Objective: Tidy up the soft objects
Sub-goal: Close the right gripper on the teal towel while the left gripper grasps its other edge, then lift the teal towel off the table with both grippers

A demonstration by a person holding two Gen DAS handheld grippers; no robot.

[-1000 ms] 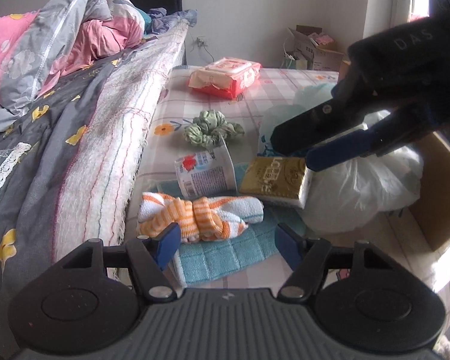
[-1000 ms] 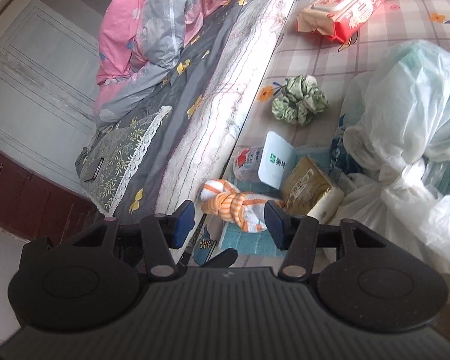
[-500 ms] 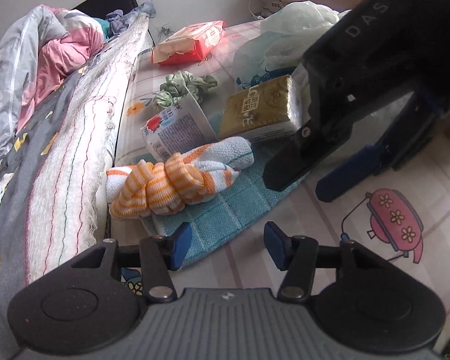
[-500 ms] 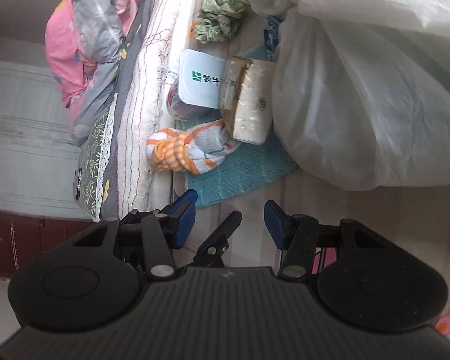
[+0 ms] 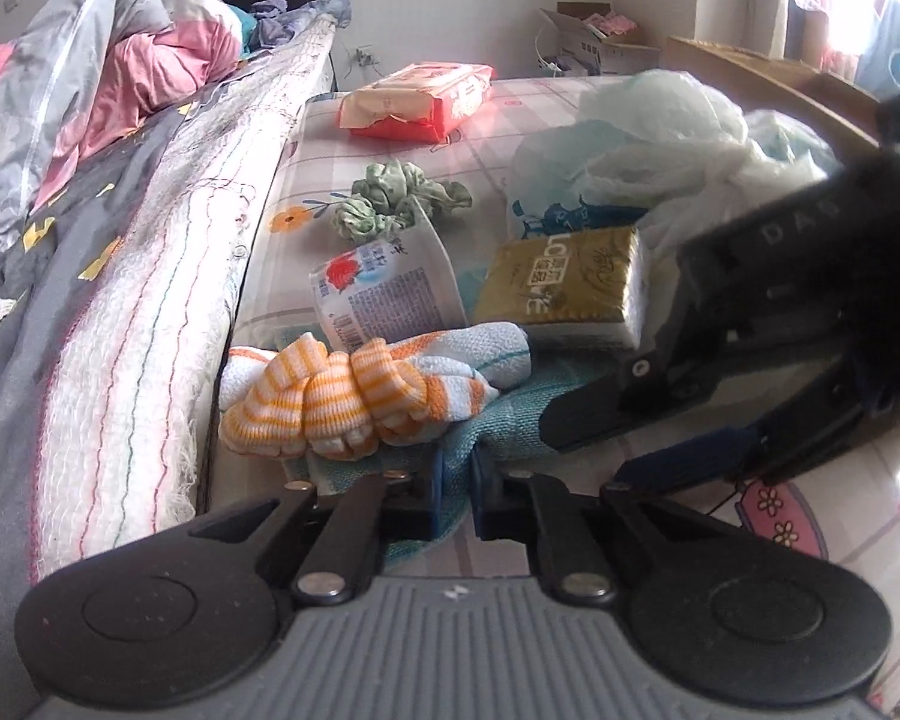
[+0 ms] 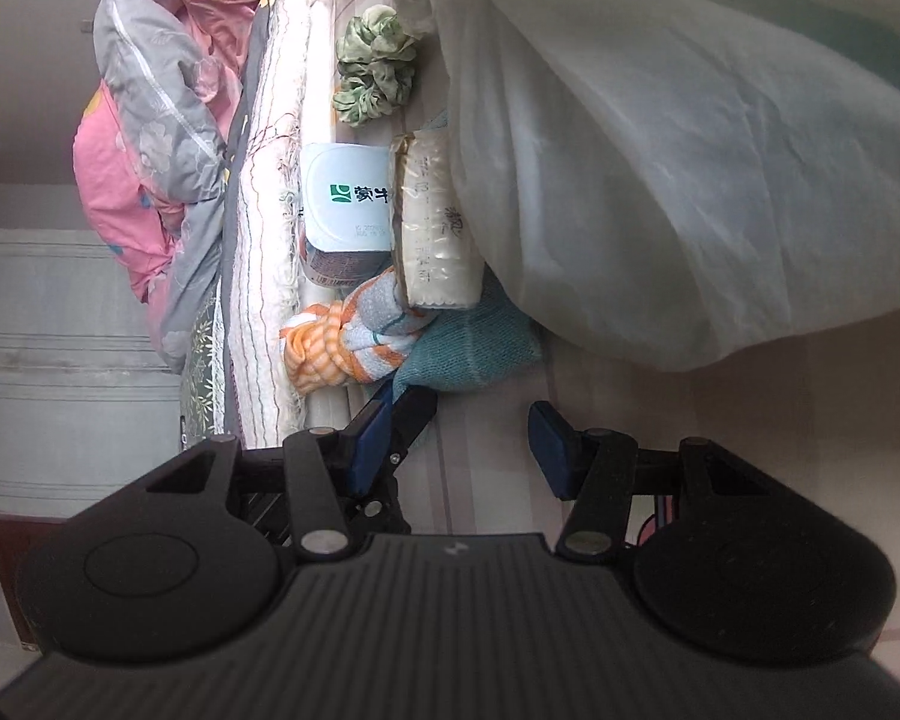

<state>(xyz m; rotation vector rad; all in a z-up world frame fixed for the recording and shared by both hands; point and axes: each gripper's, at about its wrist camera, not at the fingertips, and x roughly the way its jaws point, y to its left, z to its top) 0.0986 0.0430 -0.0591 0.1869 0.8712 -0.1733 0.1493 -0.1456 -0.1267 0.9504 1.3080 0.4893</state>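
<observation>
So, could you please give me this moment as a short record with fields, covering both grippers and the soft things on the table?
left gripper: shut on the near edge of the teal cloth
right gripper: open, nothing between its fingers
knotted orange-striped towel: lying on the teal cloth, next to the bed
green scrunchie: farther back on the table
tissue pack: on the far part of the teal cloth
white plastic bag: beside the tissue pack

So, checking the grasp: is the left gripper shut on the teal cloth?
Shut: left gripper pinches the teal cloth edge between nearly touching pads.
</observation>
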